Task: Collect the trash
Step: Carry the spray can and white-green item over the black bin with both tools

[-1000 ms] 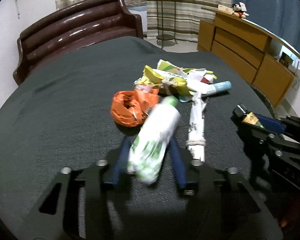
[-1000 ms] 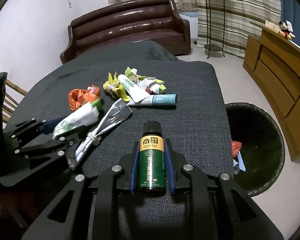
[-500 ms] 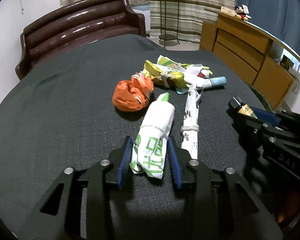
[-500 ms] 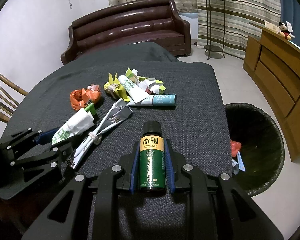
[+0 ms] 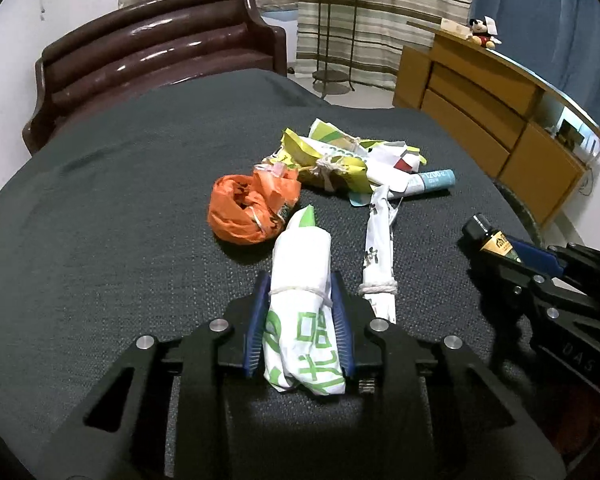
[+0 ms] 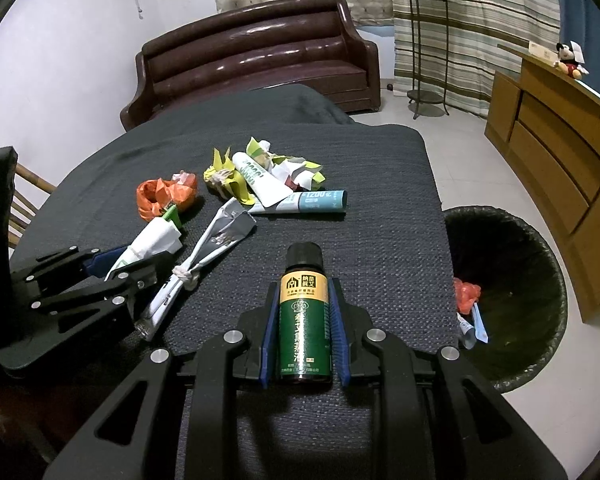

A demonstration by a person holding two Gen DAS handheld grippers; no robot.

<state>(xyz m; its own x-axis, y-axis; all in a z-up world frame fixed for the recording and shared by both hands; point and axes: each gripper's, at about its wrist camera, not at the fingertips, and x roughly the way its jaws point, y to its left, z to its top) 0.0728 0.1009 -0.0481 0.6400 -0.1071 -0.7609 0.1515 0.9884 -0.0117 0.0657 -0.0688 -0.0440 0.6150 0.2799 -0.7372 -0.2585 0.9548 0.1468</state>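
A tied white-and-green wrapper bundle (image 5: 302, 308) is clamped in the left hand-held gripper (image 5: 299, 312) above the dark tabletop (image 5: 100, 240). A green bottle (image 6: 305, 320) is clamped in the right hand-held gripper (image 6: 304, 328). A black trash bin (image 6: 540, 280) is seen at the right.

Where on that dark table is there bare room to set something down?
The dark grey cloth table is bare between the crumpled orange plastic bag and the brown leather sofa, and along the edge beside the black wicker bin. The middle is crowded: yellow wrapper pile, tied white paper roll.
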